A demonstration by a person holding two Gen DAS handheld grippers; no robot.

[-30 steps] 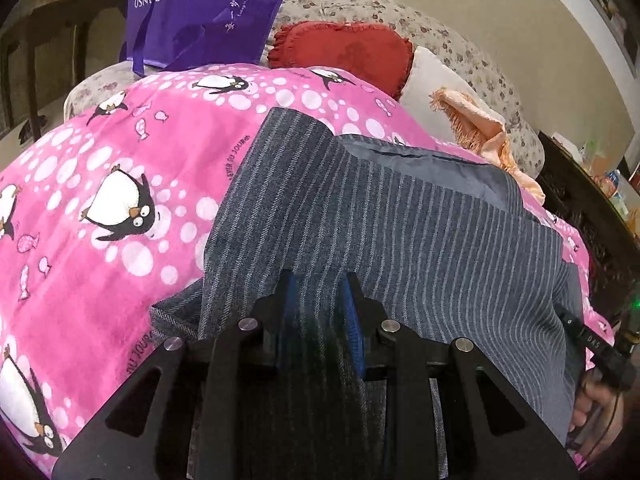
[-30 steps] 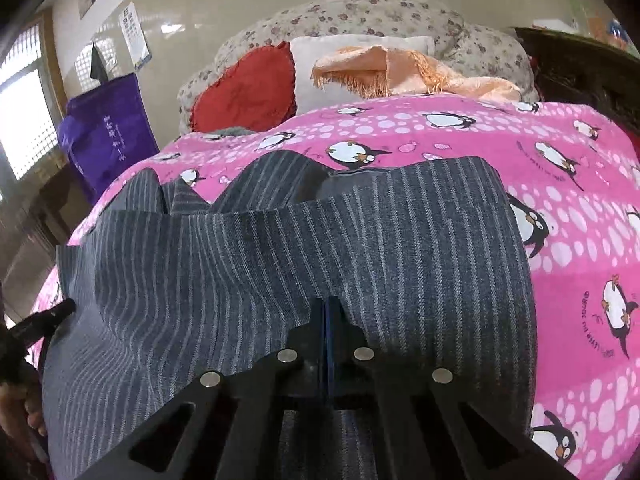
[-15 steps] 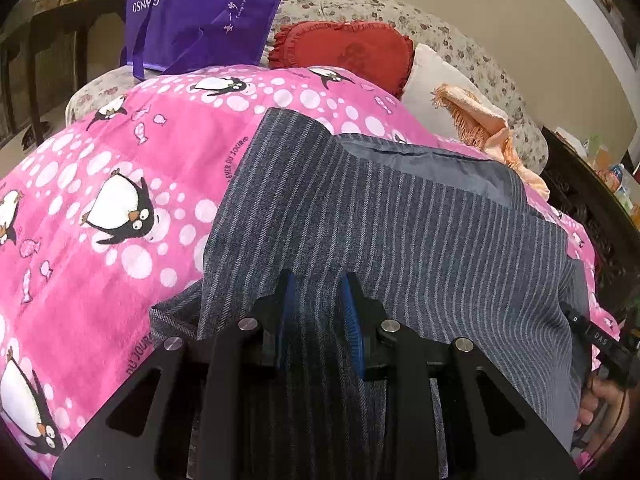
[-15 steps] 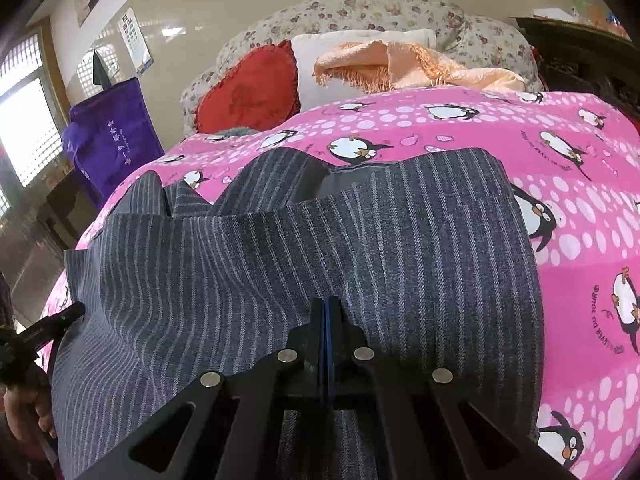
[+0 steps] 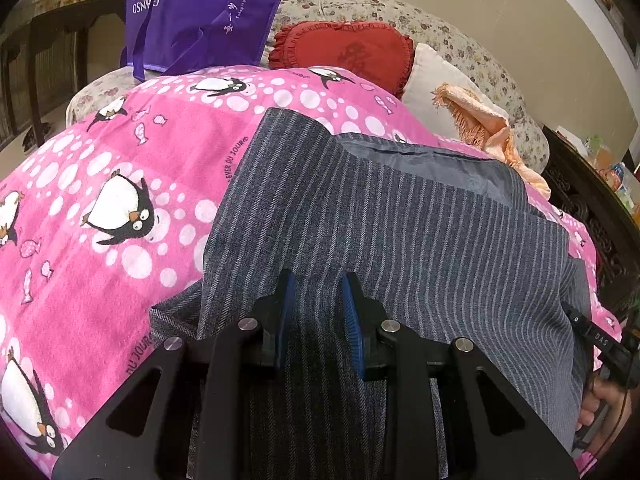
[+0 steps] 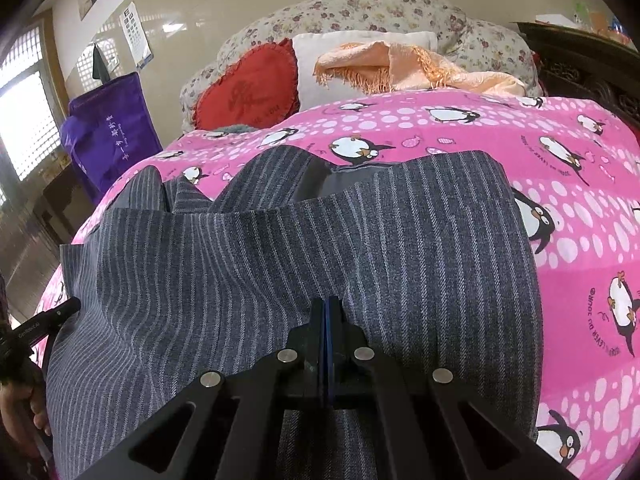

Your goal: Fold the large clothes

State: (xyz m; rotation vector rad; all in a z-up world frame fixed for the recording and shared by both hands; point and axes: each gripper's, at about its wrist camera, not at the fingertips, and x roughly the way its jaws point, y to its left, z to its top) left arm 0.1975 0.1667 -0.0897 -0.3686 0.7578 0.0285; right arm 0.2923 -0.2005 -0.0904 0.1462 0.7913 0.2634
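Observation:
A dark grey pinstriped jacket [image 5: 392, 232] lies partly folded on a pink penguin blanket [image 5: 100, 184]; its lighter grey lining shows at the far edge. My left gripper [image 5: 316, 304] sits over the jacket's near left part with its blue-padded jaws apart, cloth lying between them. In the right wrist view the same jacket [image 6: 320, 248] spreads across the blanket [image 6: 560, 168]. My right gripper [image 6: 328, 316] is shut, its jaws pressed together over the near hem; whether cloth is pinched between them I cannot tell.
A red heart cushion [image 5: 348, 52], a white pillow [image 6: 360, 44] and a peach fringed shawl [image 6: 420, 68] lie at the head of the floral sofa. A purple bag [image 5: 200, 8] hangs at the back left. Dark carved furniture [image 5: 592, 200] stands on the right.
The left gripper's jaws have opened a little wider. The right gripper stays shut and the jacket has barely shifted.

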